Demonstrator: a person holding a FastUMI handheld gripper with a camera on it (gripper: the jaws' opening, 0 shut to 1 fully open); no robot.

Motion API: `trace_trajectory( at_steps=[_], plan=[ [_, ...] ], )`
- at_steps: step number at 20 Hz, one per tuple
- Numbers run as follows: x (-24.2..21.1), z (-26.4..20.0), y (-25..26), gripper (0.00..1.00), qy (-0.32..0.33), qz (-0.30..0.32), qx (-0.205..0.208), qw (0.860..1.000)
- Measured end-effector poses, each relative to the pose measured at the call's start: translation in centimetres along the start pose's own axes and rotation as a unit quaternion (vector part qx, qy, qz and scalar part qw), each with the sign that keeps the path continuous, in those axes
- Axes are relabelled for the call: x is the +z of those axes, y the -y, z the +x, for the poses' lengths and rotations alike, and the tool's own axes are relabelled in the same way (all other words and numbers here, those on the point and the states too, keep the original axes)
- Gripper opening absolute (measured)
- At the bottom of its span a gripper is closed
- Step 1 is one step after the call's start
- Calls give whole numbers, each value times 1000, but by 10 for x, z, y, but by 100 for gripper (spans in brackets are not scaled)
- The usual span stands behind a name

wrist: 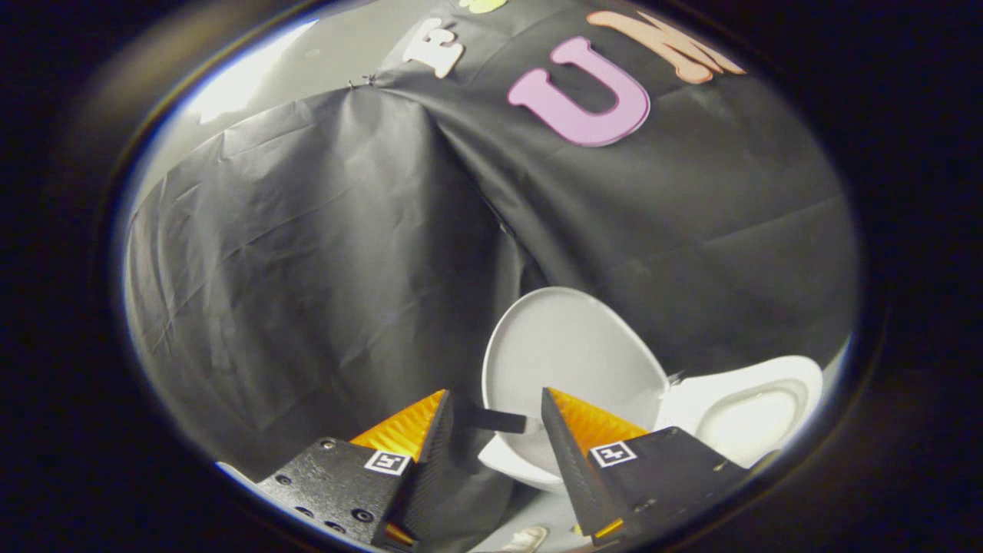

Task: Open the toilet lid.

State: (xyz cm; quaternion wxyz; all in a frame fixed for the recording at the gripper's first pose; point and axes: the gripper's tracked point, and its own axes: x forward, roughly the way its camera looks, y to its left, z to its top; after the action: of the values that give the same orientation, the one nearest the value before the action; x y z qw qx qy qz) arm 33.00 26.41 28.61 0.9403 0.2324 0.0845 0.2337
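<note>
Fingers of the gripper (495,407) stand spread apart, with a clear gap between the two tips, and they pinch nothing; whether either tip brushes anything cannot be told, but neither appears to press on a surface. Just beyond the tips stands the toilet lid (572,357), pale and oval, raised upright or nearly so, its broad face turned toward the fingers. A short dark tab (498,420) juts from the lid's near edge into the gap between the fingers. Beside the lid, on its far side from the gap, lies the toilet seat (749,403), white, with the bowl's hollow showing through its ring. Behind the lid hangs the black cloth wall (307,269).

The lid looks like hard, smooth plastic: stiff, fairly light, and slippery on its flat face, turning on a hinge at its base. Its rim, or the dark tab, seems the sensible place to take hold. Judged from how it stands, the lid seems already up, or close to it.
</note>
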Motion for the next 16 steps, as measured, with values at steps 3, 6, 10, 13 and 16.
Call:
trace_trajectory(
  at_steps=[3, 6, 10, 13, 16],
  plan=[
    [24, -47, 38, 70, 36, -30, -31, 998],
    [46, -96, 76, 70, 70, -60, -72, 993],
    [58, -169, 129, 73, 112, -107, -135, 979],
    [57, -224, 156, 87, 158, -163, -173, 958],
    [47, -270, 167, 93, 187, -208, -186, 942]
  ],
)
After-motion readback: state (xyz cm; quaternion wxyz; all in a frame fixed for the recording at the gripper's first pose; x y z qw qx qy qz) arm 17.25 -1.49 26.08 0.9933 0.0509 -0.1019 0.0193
